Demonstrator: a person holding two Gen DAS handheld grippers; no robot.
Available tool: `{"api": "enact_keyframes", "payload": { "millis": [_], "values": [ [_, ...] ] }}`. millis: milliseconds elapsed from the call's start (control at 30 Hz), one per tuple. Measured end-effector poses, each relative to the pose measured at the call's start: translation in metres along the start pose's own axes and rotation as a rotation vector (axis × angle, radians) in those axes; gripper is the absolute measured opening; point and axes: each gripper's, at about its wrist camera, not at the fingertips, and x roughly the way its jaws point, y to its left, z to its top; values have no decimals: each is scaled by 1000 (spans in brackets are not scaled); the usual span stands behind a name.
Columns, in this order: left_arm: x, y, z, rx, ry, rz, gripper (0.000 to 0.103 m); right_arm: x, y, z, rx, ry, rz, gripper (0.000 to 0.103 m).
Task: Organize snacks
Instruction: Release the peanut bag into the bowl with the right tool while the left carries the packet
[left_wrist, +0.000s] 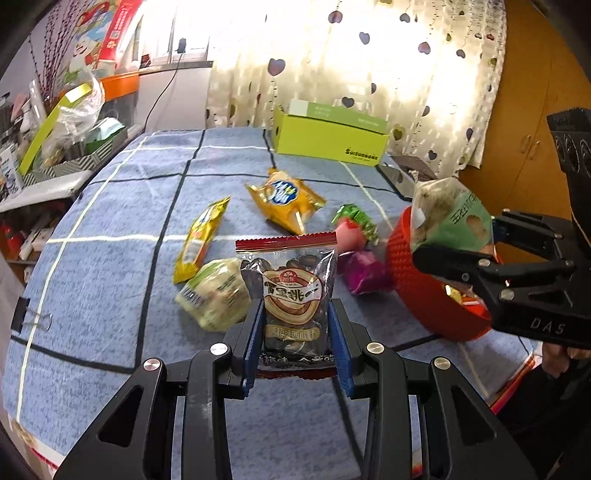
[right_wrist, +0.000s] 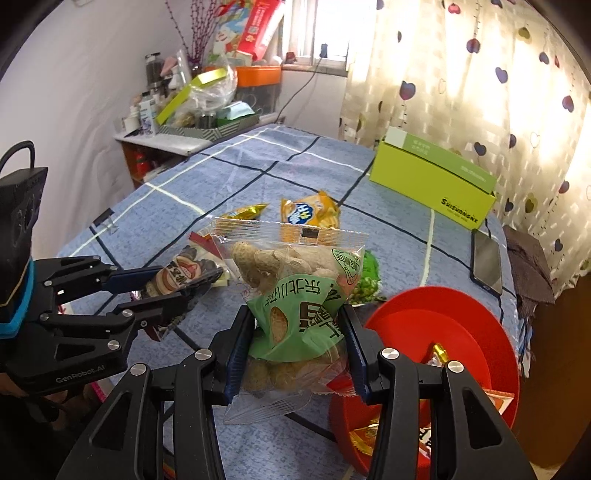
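My left gripper (left_wrist: 295, 314) is shut on a melon seed packet (left_wrist: 291, 291) with a red top edge, held above the blue checked cloth; it also shows in the right wrist view (right_wrist: 184, 275). My right gripper (right_wrist: 299, 325) is shut on a clear and green peanut bag (right_wrist: 295, 288), held just left of the red basket (right_wrist: 476, 332); the bag also shows in the left wrist view (left_wrist: 450, 218). The basket (left_wrist: 410, 273) holds a few small packets. On the cloth lie an orange cracker pack (left_wrist: 284, 199), a yellow long packet (left_wrist: 199, 240), a pale green packet (left_wrist: 214, 291), a green packet (left_wrist: 356, 218) and a purple packet (left_wrist: 364, 271).
A lime green box (left_wrist: 328, 136) stands at the table's far edge by the heart-print curtain. A phone (right_wrist: 487, 262) lies at the right edge of the cloth. A cluttered shelf (right_wrist: 192, 107) stands at the far left. A binder clip (left_wrist: 37, 319) holds the cloth's left edge.
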Motion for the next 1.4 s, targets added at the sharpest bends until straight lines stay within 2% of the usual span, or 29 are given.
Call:
{"api": "enact_keyframes", "payload": {
  "millis": [633, 1100, 1233, 1400],
  "values": [
    [17, -50, 37, 75, -37, -80, 36, -19, -45, -9, 107, -51, -65, 45],
    [34, -85, 57, 115, -46, -144, 36, -36, -106, -26, 262, -70, -163, 45],
    [39, -97, 59, 133, -39, -168, 36, -37, -118, -32, 286, -59, -193, 45],
    [44, -105, 61, 138, -34, -188, 36, -24, -133, -40, 311, 0, -219, 45]
  ]
}}
